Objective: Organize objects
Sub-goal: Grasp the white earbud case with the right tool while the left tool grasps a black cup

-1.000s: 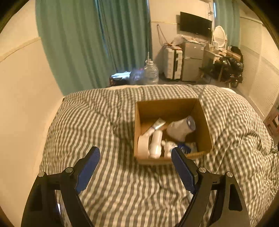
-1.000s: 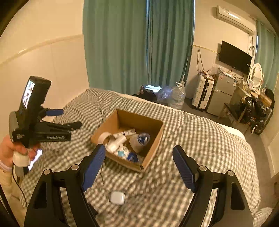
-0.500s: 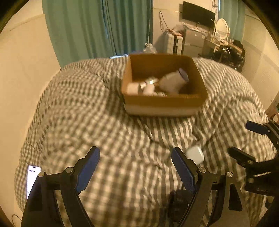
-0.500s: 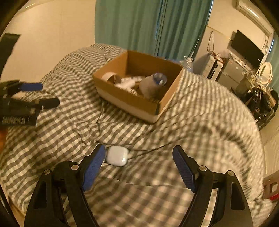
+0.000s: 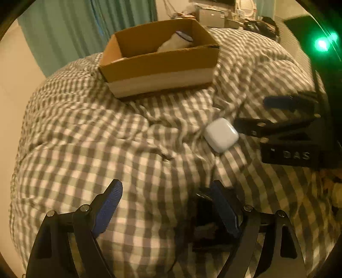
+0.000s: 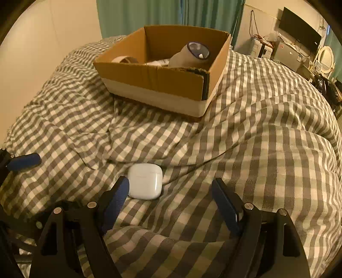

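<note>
A white earbud case point(image 6: 145, 181) lies on the checked quilt, just in front of my right gripper's left fingertip; it also shows in the left wrist view point(image 5: 221, 134). My right gripper point(image 6: 171, 192) is open and empty, low over the quilt. My left gripper point(image 5: 166, 196) is open and empty; a small black object point(image 5: 205, 216) lies on the quilt by its right finger. A cardboard box point(image 6: 158, 81) further back holds a grey cylinder point(image 6: 190, 56), a tape roll point(image 6: 125, 59) and other white items. The box also shows in the left wrist view point(image 5: 158, 64).
The checked quilt point(image 6: 256, 149) is rumpled with folds between the grippers and the box. The right gripper shows at the right of the left wrist view point(image 5: 284, 115). A wall and green curtains point(image 6: 149, 12) stand behind; furniture and a TV point(image 6: 299, 34) at far right.
Both grippers have dropped lower and closer to the quilt. The earbud case now lies right by the right gripper's left finger. The box looks farther up in both views.
</note>
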